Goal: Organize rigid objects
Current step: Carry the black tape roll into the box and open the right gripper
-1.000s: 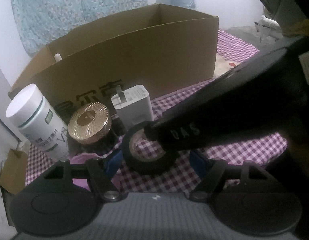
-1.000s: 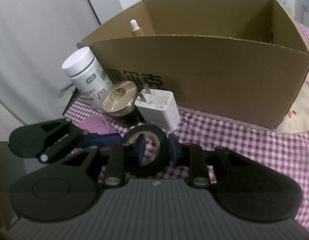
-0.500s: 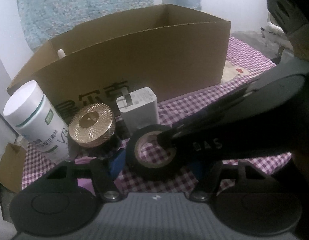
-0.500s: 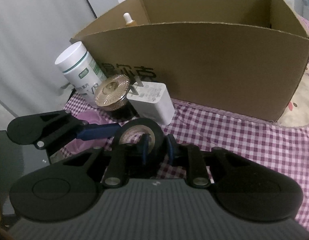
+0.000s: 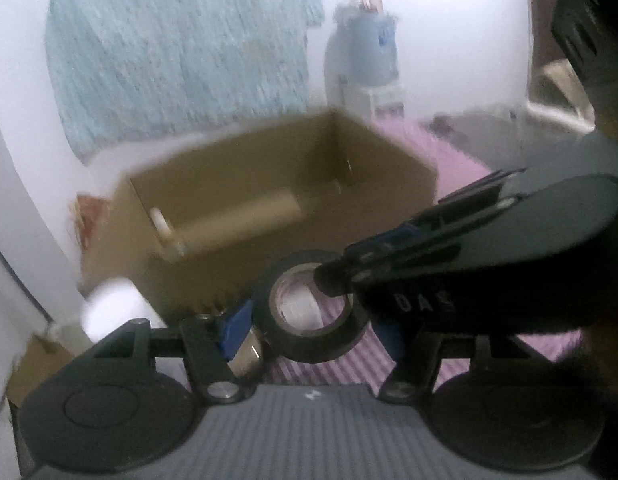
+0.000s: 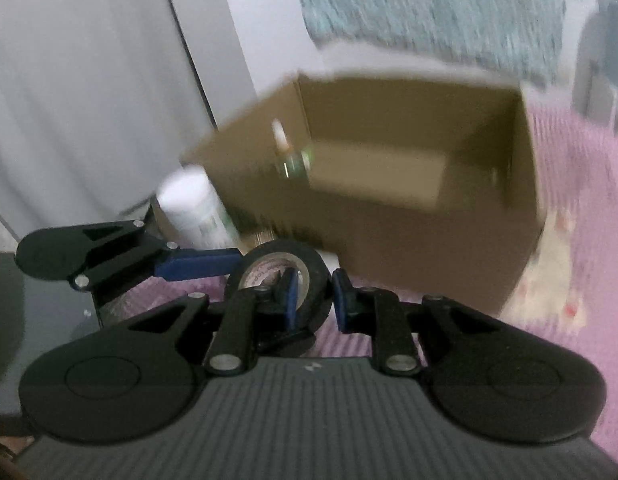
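Right wrist view shows the black tape roll (image 6: pixel 283 280) held upright off the checked tablecloth (image 6: pixel 569 184), the right gripper (image 6: pixel 311 294) pinching its wall; print shows inside its white core. The left gripper (image 5: pixel 315 330) stands spread around it, apparently untouching. The cardboard box (image 6: pixel 389 216) holds a dropper bottle (image 6: pixel 287 156).
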Demonstrator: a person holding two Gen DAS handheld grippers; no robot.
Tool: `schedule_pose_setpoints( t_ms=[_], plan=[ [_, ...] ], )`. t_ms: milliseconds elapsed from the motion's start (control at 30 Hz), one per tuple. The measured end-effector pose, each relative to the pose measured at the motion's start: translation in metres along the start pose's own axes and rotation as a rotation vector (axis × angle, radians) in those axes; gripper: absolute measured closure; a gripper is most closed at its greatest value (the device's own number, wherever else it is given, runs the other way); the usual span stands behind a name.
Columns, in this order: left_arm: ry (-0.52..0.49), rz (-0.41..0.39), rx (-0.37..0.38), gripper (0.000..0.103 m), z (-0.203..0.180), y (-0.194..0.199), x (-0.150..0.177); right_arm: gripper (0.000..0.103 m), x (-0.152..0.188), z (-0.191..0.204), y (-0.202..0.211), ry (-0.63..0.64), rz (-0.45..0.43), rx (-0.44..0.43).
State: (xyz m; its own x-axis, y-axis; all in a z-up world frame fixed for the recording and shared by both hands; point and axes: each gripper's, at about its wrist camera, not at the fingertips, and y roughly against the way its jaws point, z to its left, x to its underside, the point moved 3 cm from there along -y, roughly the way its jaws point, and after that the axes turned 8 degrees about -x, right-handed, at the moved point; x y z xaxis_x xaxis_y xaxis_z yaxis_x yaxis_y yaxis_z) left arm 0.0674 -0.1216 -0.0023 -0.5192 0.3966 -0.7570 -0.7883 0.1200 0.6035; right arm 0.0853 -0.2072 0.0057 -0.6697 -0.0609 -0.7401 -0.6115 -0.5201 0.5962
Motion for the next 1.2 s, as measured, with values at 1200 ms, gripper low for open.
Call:
schedule_pose_setpoints(
  t_ms=[1200],
  plan=[
    [0.036, 0.521, 0.002, 0.035, 0.130, -0.256, -0.103, 0.087, -0.167, -0.125, -0.250, -0.296, 0.292, -0.102]
  ],
)
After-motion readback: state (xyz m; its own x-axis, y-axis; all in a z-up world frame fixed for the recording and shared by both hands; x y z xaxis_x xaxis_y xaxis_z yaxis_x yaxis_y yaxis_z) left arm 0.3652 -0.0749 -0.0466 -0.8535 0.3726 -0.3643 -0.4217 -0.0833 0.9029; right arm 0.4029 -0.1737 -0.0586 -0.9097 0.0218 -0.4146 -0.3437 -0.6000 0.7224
